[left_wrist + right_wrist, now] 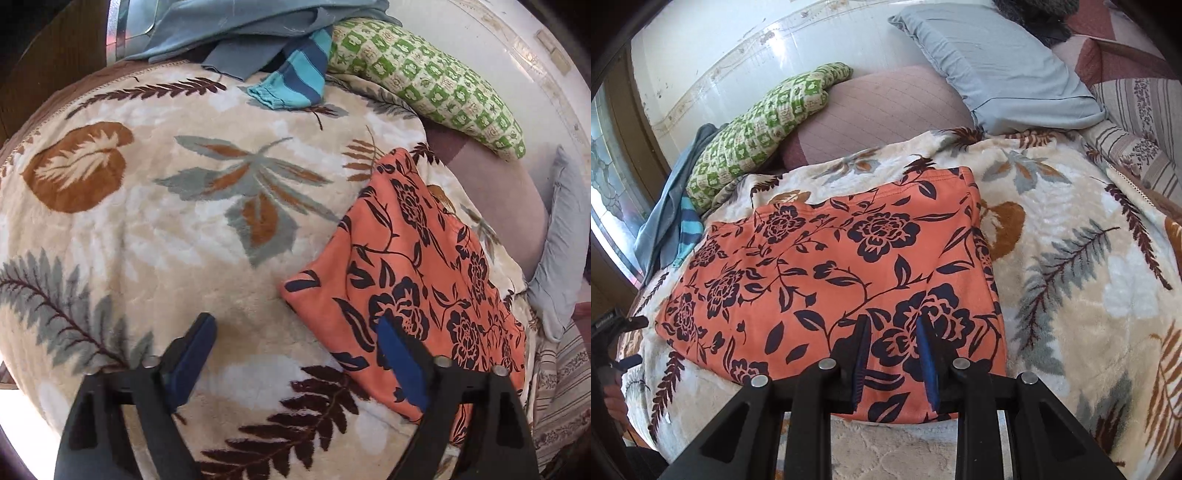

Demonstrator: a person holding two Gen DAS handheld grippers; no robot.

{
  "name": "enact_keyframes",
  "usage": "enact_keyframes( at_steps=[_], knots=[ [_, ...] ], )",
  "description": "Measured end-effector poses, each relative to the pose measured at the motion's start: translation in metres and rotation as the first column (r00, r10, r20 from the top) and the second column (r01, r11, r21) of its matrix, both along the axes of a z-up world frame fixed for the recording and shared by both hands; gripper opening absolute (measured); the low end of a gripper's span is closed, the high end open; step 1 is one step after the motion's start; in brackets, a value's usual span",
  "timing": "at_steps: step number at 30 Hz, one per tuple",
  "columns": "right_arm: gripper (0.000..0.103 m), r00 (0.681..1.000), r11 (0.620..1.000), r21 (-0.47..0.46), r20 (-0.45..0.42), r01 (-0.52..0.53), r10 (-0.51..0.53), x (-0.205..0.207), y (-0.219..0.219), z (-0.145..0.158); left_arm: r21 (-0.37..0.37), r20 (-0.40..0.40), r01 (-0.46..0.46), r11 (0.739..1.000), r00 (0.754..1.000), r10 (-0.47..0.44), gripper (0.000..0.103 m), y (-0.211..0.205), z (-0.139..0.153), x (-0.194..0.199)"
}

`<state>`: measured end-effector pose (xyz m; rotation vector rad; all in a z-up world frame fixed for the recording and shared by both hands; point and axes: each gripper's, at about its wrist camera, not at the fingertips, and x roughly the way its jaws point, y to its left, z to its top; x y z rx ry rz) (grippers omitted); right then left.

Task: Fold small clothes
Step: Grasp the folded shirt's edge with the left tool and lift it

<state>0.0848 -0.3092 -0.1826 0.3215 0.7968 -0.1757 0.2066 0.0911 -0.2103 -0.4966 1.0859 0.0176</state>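
An orange cloth with dark flowers (827, 266) lies flat and folded on the leaf-patterned blanket (1071, 295). My right gripper (894, 321) hovers over the cloth's near edge. Its jaws stand a narrow gap apart, and the cloth lies flat beneath with nothing pinched. In the left wrist view the same cloth (424, 258) is at the right. My left gripper (295, 319) stands wide open at the cloth's left corner, with one finger above the fabric and the other above the blanket (147, 221). The right wrist view shows the left gripper (642, 339) at that corner.
A green checked cloth (424, 74) and a pile of blue-grey clothes (240, 29) with a teal striped garment (295, 81) lie at the blanket's far side. A light blue pillow (990, 74) and a mauve cushion (879, 107) rest against the wall.
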Motion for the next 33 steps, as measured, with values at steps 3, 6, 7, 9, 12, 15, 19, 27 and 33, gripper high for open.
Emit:
enact_keyframes(
  at_steps=[3,6,7,9,12,15,19,27,33],
  knots=[
    [0.029,1.0,1.0,-0.002,0.004,-0.005,0.005,0.0,0.0,0.001,-0.079,-0.013,-0.004,0.997,1.0,0.003,0.065,-0.004,-0.013,0.009],
    [0.029,1.0,1.0,0.012,0.004,0.0,0.0,-0.001,-0.003,0.0,-0.12,0.037,0.016,0.993,0.999,-0.011,0.065,-0.007,-0.015,0.016],
    [0.029,1.0,1.0,0.018,0.004,0.001,-0.002,-0.001,-0.005,0.0,-0.139,0.044,0.018,0.99,0.999,-0.012,0.065,-0.008,-0.016,0.019],
    [0.029,1.0,1.0,0.024,0.009,0.003,-0.004,-0.001,-0.006,-0.001,-0.158,0.059,0.016,0.987,0.998,-0.007,0.065,-0.009,-0.018,0.024],
    [0.029,1.0,1.0,0.023,0.005,-0.002,0.002,0.001,-0.005,-0.002,-0.164,0.076,0.028,0.986,0.997,-0.016,0.049,-0.011,-0.023,0.033],
    [0.029,1.0,1.0,0.016,0.007,-0.006,0.006,0.002,-0.004,-0.003,-0.175,0.083,0.024,0.984,0.997,-0.01,0.035,-0.009,-0.026,0.036],
    [0.029,1.0,1.0,0.011,0.012,0.003,-0.003,0.004,-0.005,-0.003,-0.14,0.121,0.044,0.989,0.992,-0.027,0.023,-0.012,-0.017,0.031],
    [0.029,0.995,0.993,0.081,0.034,0.088,-0.091,-0.001,-0.031,-0.004,0.074,0.313,0.236,0.969,0.917,-0.247,0.015,-0.07,0.071,0.016],
    [0.029,0.983,0.962,0.213,0.029,0.172,-0.182,-0.013,-0.068,-0.009,0.153,0.351,0.417,0.896,0.824,-0.444,0.013,-0.153,0.124,0.005]
  ],
)
